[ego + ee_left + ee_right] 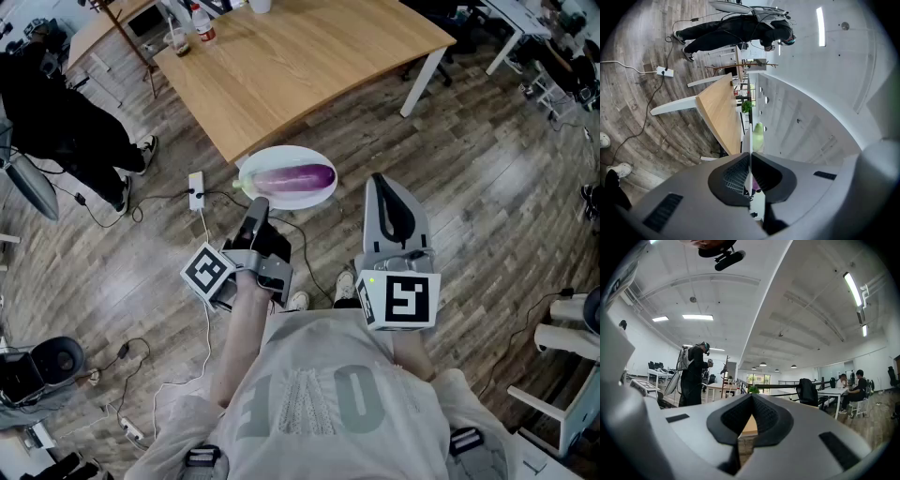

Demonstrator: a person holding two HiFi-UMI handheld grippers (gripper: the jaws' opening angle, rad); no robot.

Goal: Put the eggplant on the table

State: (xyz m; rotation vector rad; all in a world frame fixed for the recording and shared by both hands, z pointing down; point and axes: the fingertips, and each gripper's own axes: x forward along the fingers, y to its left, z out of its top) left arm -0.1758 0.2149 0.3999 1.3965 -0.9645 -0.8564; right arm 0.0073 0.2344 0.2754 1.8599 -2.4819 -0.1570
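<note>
A purple eggplant (pixel 295 176) with a green stem lies on a white plate (pixel 272 198), held in the air just in front of the near corner of the wooden table (pixel 300 56). My left gripper (pixel 258 208) is shut on the plate's near rim. In the left gripper view the plate (pixel 747 140) stands edge-on between the closed jaws of the left gripper (pixel 750 157), with the eggplant's green stem (pixel 758 136) beyond them. To the right of the plate my right gripper (pixel 379 183) is shut and holds nothing. In its own view the right gripper (pixel 751 398) has its tips together.
A bottle (pixel 202 26) and a cup (pixel 178 41) stand at the table's far left. The white table leg (pixel 422 82) is at the right. A power strip (pixel 196 190) and cables lie on the wooden floor. A person in black (pixel 66 122) stands at the left.
</note>
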